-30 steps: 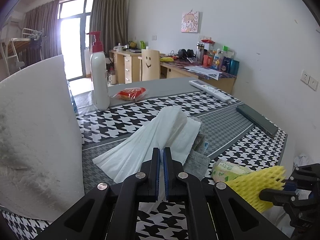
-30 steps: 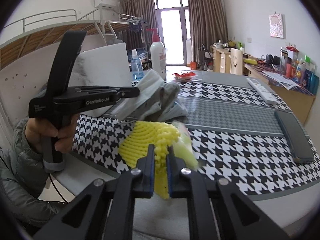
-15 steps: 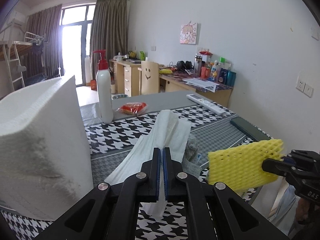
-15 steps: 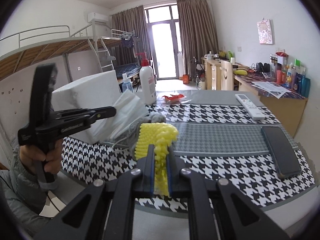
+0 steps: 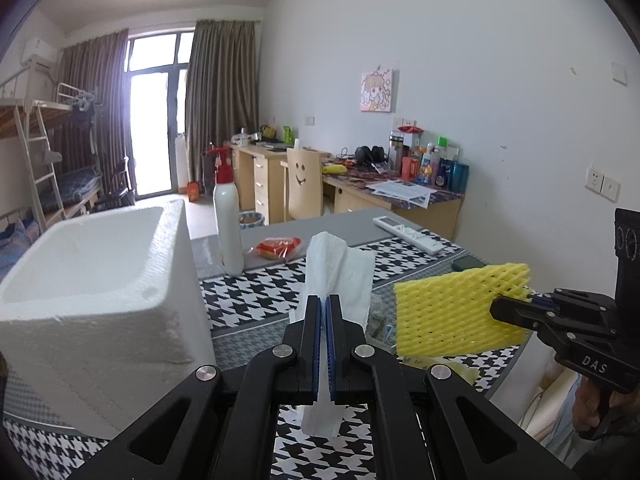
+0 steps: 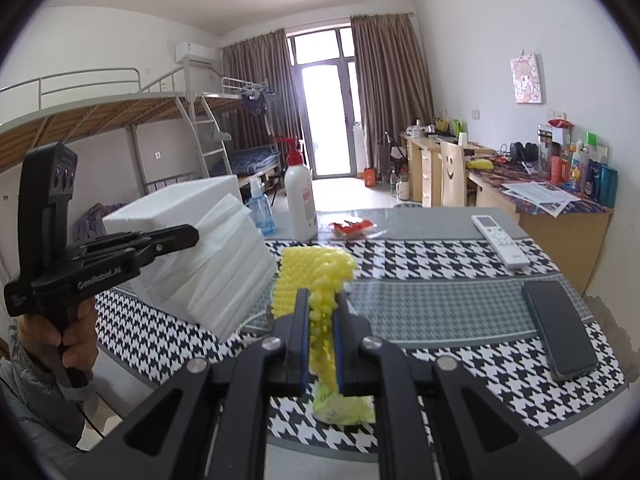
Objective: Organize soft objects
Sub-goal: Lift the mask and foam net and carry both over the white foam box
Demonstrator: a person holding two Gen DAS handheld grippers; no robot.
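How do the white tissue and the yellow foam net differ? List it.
The white tissue is a smooth, pleated sheet; the yellow foam net is an open lattice mesh. The white tissue is pinched in the left gripper and hangs below its fingers; the yellow foam net is pinched at one edge by the right gripper. Both are soft and held above the table.

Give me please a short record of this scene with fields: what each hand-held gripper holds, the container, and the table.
left hand-held gripper: shut on white face mask, lifted
right hand-held gripper: shut on yellow foam net, lifted
container: white foam box, open top
table: houndstooth cloth, with pump bottle, phone, remote
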